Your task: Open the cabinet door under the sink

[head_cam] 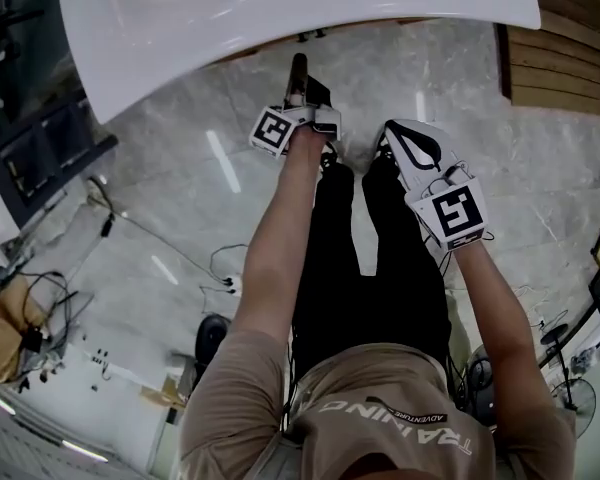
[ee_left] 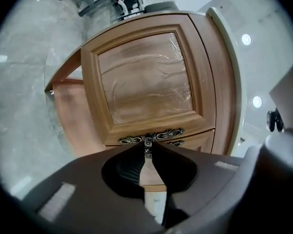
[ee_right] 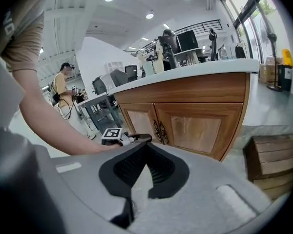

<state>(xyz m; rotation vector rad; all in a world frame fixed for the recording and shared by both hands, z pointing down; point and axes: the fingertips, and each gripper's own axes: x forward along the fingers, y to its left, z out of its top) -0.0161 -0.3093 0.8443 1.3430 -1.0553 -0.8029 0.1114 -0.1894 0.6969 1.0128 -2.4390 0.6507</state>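
The wooden sink cabinet has two panelled doors (ee_right: pixel 195 130) that stand flush with its front, with dark ornate handles (ee_right: pixel 159 130) where they meet. In the left gripper view, which is rolled, one door (ee_left: pixel 144 79) fills the picture. Its handle (ee_left: pixel 151 136) lies just past the tips of my left gripper (ee_left: pixel 146 147). The jaws stand a narrow gap apart, and the handle's hanging drop shows in that gap. From above, my left gripper (head_cam: pixel 298 68) reaches under the white countertop (head_cam: pixel 280 8). My right gripper (head_cam: pixel 392 128) hangs back beside it, shut and empty (ee_right: pixel 145 145).
A stack of wooden boards (ee_right: pixel 273 160) lies on the grey marble floor to the right of the cabinet. Cables (head_cam: pixel 220 268) trail over the floor on the left. Desks with monitors and another person (ee_right: pixel 63 87) are far behind.
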